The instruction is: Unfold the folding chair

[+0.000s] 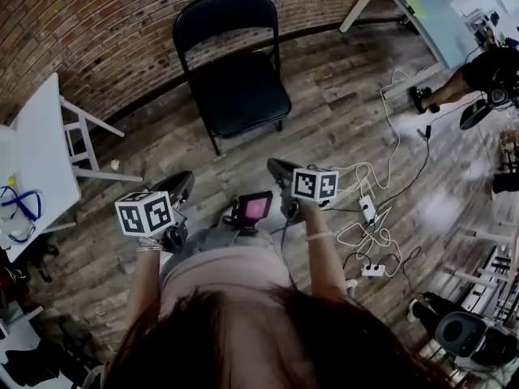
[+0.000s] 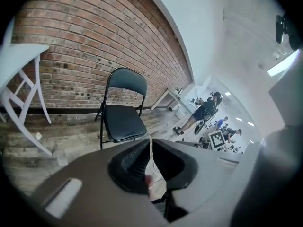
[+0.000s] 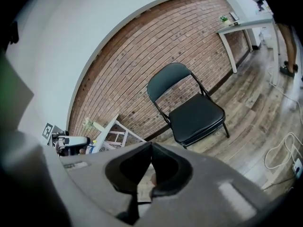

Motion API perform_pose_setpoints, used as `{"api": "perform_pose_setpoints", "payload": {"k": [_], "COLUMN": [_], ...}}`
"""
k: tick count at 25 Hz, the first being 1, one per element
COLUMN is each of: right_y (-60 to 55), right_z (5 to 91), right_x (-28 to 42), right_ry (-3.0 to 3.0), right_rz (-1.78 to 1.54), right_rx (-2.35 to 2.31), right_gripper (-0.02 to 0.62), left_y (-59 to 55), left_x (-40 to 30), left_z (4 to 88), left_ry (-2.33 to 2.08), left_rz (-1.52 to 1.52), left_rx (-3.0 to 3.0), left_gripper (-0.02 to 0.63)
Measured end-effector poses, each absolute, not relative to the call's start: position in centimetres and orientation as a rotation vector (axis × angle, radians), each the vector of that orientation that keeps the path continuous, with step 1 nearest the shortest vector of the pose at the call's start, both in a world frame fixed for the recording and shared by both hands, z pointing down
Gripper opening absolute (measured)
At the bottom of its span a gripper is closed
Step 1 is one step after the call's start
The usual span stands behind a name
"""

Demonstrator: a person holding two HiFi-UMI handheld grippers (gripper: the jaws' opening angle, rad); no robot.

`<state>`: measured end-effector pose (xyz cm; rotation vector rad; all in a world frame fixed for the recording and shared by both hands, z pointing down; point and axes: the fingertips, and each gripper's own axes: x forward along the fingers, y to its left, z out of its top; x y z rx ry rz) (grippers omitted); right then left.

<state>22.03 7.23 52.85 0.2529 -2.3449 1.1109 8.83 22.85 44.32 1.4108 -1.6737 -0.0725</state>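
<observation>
The black folding chair [image 1: 239, 91] stands unfolded on the wooden floor with its back to the brick wall and its seat down. It also shows in the left gripper view [image 2: 123, 122] and the right gripper view [image 3: 196, 115]. My left gripper [image 1: 178, 189] is held close to my body, well short of the chair; its jaws [image 2: 150, 143] are together but for a thin slit, with nothing between them. My right gripper [image 1: 280, 170] hangs level with it, also apart from the chair, its jaws [image 3: 151, 145] closed and empty.
A white table [image 1: 36, 144] with a slanted white frame stands at the left. Cables and power strips [image 1: 369, 217] lie on the floor to the right. A light table [image 1: 422, 14] and a person [image 1: 478, 75] are at the far right.
</observation>
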Motion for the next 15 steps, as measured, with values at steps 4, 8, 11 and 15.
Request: {"api": "perform_pose_setpoints", "payload": {"k": [4,8,11,15], "right_y": [9.5,10.7,11.4,13.0], "right_z": [52.4,51.5,50.7,49.1], "right_x": [22.1,22.6,23.2,23.8], "right_ry": [-2.342,-2.348,-2.371,-2.403], "right_rz": [1.129,1.139,1.102,1.078], "right_rx": [0.279,0.305,0.337,0.345], "right_gripper": [0.002,0.002,0.002,0.002], "left_y": [24.6,25.6,26.5,27.7], "left_x": [9.0,9.6,10.2,11.2], "left_z": [44.3,43.8,43.5,43.4], "left_ry": [-1.66,-1.656,-1.654,-1.646], "left_rz": [-0.048,-0.032,-0.023,-0.043], "left_rx": [1.422,1.446,1.458,1.467], "left_gripper": [0.002,0.002,0.002,0.0]}}
